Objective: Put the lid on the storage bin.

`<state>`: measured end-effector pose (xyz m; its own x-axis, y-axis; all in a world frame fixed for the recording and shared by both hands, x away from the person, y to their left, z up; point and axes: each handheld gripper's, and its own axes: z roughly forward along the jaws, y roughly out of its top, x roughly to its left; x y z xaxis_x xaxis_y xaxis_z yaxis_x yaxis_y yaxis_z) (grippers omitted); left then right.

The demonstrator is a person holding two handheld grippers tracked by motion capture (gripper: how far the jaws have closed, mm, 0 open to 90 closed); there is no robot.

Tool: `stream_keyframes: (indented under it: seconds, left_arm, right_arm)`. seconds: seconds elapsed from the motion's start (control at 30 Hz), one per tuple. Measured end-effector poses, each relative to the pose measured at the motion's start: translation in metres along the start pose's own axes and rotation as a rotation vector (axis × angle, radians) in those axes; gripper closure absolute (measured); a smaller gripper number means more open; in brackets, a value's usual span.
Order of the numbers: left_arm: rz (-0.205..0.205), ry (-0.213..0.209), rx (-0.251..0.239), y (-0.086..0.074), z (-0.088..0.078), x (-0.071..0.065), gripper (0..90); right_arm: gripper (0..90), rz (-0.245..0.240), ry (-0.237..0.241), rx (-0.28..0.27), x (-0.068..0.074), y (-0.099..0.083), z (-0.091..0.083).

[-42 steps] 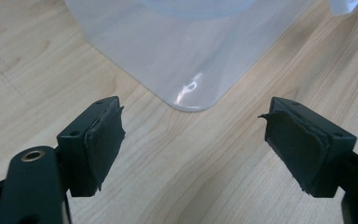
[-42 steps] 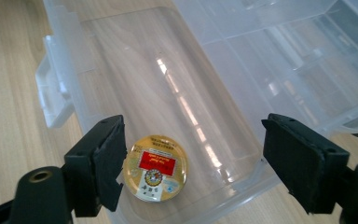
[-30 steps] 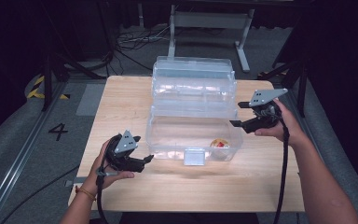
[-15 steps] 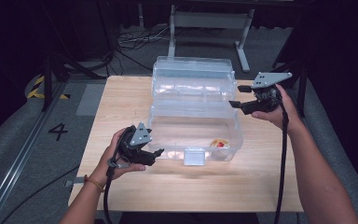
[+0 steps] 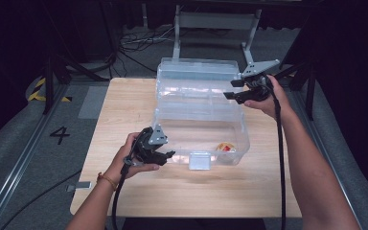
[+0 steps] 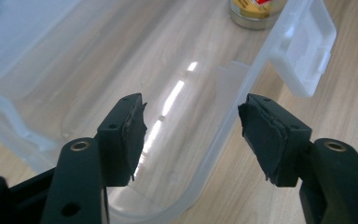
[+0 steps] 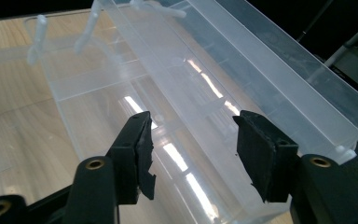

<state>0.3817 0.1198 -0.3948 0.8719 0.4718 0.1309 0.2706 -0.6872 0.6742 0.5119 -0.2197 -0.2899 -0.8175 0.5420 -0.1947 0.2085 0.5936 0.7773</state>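
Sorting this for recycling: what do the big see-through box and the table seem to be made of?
The clear hinged storage box looks like glossy, slightly cloudy plastic: the tabletop shows through it and it carries glare streaks. The light wooden table looks like matt wood or wood-look laminate, showing grain lines.

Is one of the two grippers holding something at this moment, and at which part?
Nothing is held. The left gripper is open at the near wall of the clear box; the right gripper is open over its lid.

High view: fixed above, facing forward and down over whole wooden table (image 5: pixel 124 105).
Left gripper view: close, along own jaws at clear plastic box (image 6: pixel 223 121) front corner.
Right gripper view: close, at lid.
Shared: the box.
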Motion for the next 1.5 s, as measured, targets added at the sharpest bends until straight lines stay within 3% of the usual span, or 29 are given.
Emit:
stream_keyframes:
  seconds: [0.1,0.17,0.27,0.33,0.47,0.5,0.57,0.7,0.9,1.0,1.1,1.3,1.5]
  left_arm:
    - [0.014,-0.044,0.047,0.003,0.007,0.002,45.7]
    - [0.047,-0.028,0.095,0.005,0.012,-0.001,53.4]
    - [0.086,-0.046,0.154,0.010,0.018,-0.003,59.4]
    - [0.118,-0.071,0.188,0.014,0.021,-0.003,65.1]
    - [0.143,-0.108,0.220,0.019,0.023,-0.004,72.2]
    - [0.161,-0.108,0.231,0.021,0.024,-0.004,74.3]
    - [0.156,-0.109,0.241,0.022,0.025,-0.004,74.8]
    - [0.132,-0.112,0.219,0.020,0.025,-0.004,74.4]
    - [0.139,-0.064,0.207,0.023,0.026,-0.011,73.3]
    - [0.134,-0.061,0.194,0.024,0.027,-0.012,73.5]
    - [0.130,-0.067,0.198,0.026,0.028,-0.010,74.3]
    - [0.134,-0.074,0.200,0.028,0.030,-0.007,74.9]
    - [0.115,-0.074,0.184,0.028,0.033,-0.008,74.4]
  right_arm:
    - [54.2,-0.005,0.000,0.031,-0.003,0.003,0.013]
    - [60.5,-0.013,0.001,0.068,-0.005,0.003,0.021]
    - [65.0,-0.014,-0.010,0.109,-0.009,0.003,0.031]
    - [66.3,-0.010,0.008,0.114,-0.011,0.004,0.034]
    - [68.2,-0.029,0.023,0.136,-0.012,0.007,0.037]
    - [69.4,-0.053,0.025,0.149,-0.011,0.008,0.038]
    - [70.7,-0.072,0.028,0.166,-0.010,0.008,0.040]
    - [75.0,-0.103,0.053,0.190,-0.012,0.011,0.038]
    - [81.5,-0.168,0.130,0.267,-0.018,0.022,0.040]
    - [81.0,-0.175,0.130,0.299,-0.018,0.027,0.044]
    - [80.5,-0.210,0.093,0.336,-0.015,0.033,0.049]
    - [82.0,-0.224,0.082,0.365,-0.011,0.039,0.053]
    - [85.1,-0.237,0.121,0.382,-0.008,0.046,0.055]
